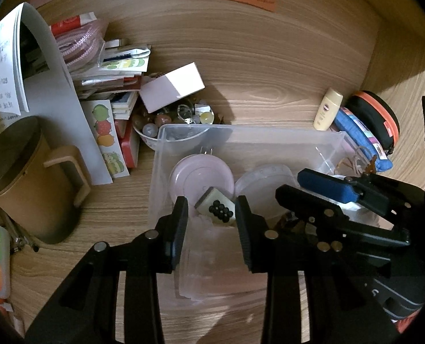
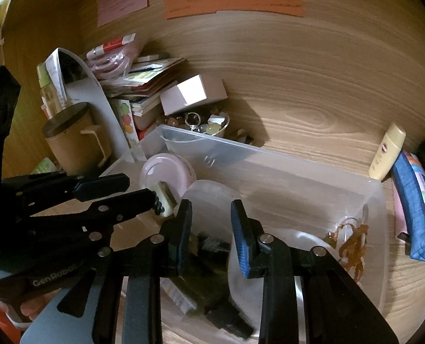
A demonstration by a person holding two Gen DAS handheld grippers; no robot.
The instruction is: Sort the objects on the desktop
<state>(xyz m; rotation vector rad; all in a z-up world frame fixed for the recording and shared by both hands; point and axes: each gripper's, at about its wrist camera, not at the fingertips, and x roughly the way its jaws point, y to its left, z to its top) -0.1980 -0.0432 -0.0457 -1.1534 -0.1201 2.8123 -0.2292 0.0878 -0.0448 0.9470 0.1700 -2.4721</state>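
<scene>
- Left gripper (image 1: 212, 215): fingers spread over the clear plastic bin (image 1: 269, 139), a mahjong tile (image 1: 216, 205) lying between them; contact with the pads cannot be told.
- Right gripper (image 2: 211, 223): fingers parted, nothing between them, poised over the same bin just beside the left gripper.
- Bin contents: pink round case (image 1: 198, 176), translucent round lid (image 1: 265, 185), amber bead string (image 2: 352, 240) in the right corner.
- Desk (image 1: 269, 91), behind bin: bowl of beads and trinkets (image 1: 166, 126), white box (image 1: 172, 87) resting atop it.
- Left of bin: tan lidded mug (image 1: 26, 172), fruit sticker sheet (image 1: 108, 137), stacked booklets.
- Right of bin: cream tube (image 1: 327, 109), blue pouch (image 1: 361, 140).
</scene>
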